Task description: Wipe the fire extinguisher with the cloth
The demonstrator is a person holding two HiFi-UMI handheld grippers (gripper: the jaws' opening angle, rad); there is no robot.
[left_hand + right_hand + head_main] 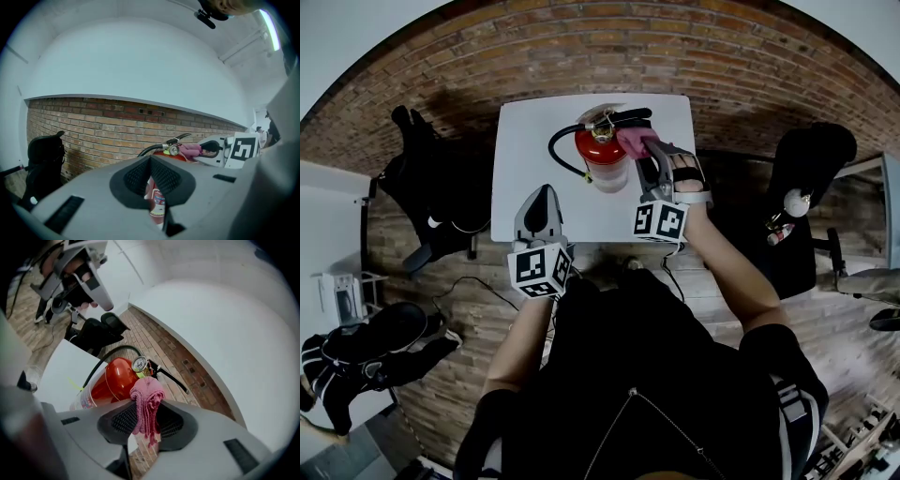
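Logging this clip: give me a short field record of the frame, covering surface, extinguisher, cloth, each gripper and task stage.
surface: white table before a brick wall
fire extinguisher: red, upright on the table
cloth: pink, bunched, beside the gauge; contact cannot be told
right gripper: shut on the cloth, at the extinguisher's top
left gripper: jaws together, empty, over the table's near edge, apart from the extinguisher
task stage: cloth held at the extinguisher's head, not on its body
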